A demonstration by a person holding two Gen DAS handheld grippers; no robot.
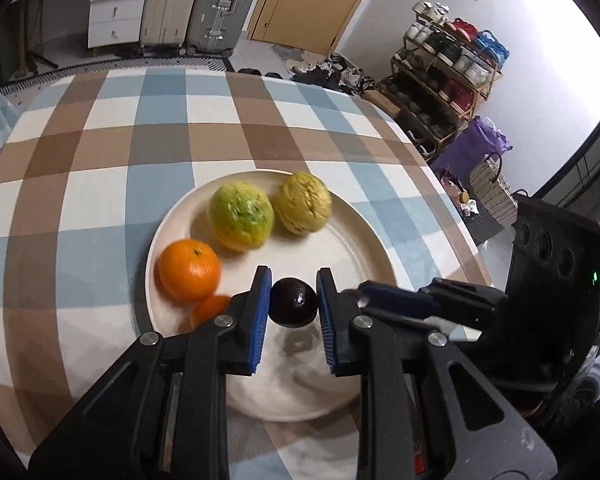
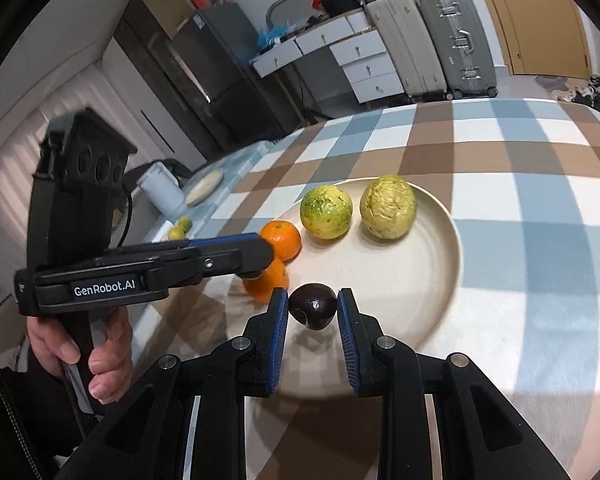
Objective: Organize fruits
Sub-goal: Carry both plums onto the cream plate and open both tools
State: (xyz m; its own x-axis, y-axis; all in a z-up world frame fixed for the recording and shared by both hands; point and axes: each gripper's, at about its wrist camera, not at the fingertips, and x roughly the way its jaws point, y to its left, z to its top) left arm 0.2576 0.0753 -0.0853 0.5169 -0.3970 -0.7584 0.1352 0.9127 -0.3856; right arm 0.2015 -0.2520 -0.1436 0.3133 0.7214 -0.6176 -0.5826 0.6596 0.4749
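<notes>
A cream plate (image 1: 364,240) (image 2: 432,264) on the checked tablecloth holds a green-yellow fruit (image 1: 241,216) (image 2: 326,211), a yellow wrinkled fruit (image 1: 302,203) (image 2: 387,207) and two oranges (image 1: 189,269) (image 2: 281,239). In the left wrist view a dark purple fruit (image 1: 293,302) sits between my left gripper's (image 1: 293,292) blue pads, held above the plate. In the right wrist view another dark purple fruit (image 2: 313,306) is between my right gripper's (image 2: 313,308) pads with small gaps, its shadow on the plate below. The left gripper also shows from the side in the right wrist view (image 2: 256,256), over the oranges.
Two small green fruits (image 2: 180,229), a white cup (image 2: 160,191) and a small plate (image 2: 205,187) sit at the table's far left. The table's right edge drops off to a shoe rack (image 1: 440,80) and purple bag (image 1: 472,148). Suitcases (image 2: 432,40) stand beyond.
</notes>
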